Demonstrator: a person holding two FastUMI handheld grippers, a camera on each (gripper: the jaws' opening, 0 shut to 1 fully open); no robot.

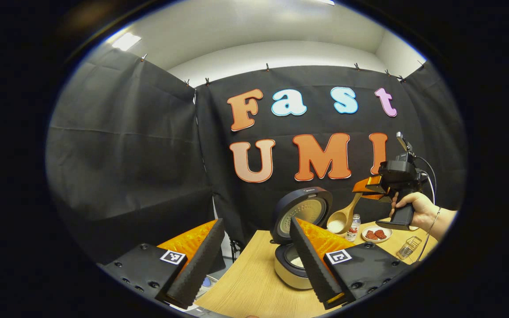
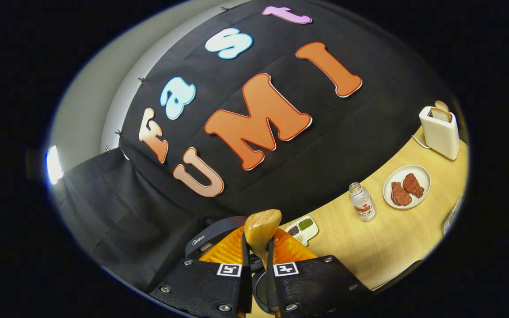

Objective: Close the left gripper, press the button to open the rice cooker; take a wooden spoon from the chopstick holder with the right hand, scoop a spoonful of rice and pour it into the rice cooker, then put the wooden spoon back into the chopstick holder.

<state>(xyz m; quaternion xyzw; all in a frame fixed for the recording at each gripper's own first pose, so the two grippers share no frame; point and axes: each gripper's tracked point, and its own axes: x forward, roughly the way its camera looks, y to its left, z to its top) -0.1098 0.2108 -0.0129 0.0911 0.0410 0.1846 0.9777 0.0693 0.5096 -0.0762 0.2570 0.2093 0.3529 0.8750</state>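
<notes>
In the left gripper view, the left gripper [image 1: 254, 260] is held low and back with its fingers spread wide and nothing between them; it is judged to be kept clear so the pour is not blocked. Just beyond its fingers, on the table [image 1: 245, 282], the cooker [image 1: 290, 265] is seen with its lid [image 1: 302, 213] swung upright, so the button press is taken as done. The pot mouth is partly hidden behind a finger.

Farther off, the right gripper [image 1: 365, 187] is gripped by a hand [image 1: 415, 207] and raised above the table. The spoon [image 1: 342, 219] is hung from it, bowl down and loaded with white rice, just beside the lid's right edge and short of the pot. The spoon seems to be carried high so that it can be tipped over the opening.

In the right gripper view, the right gripper's fingers are pressed together on the spoon handle [image 2: 261, 232], pinching it near its end.

Behind lie a bottle [image 2: 362, 202], a plate [image 2: 422, 174], a grain tray [image 2: 302, 227] and a toaster [image 2: 440, 128]. The holder cannot be made out with certainty.
</notes>
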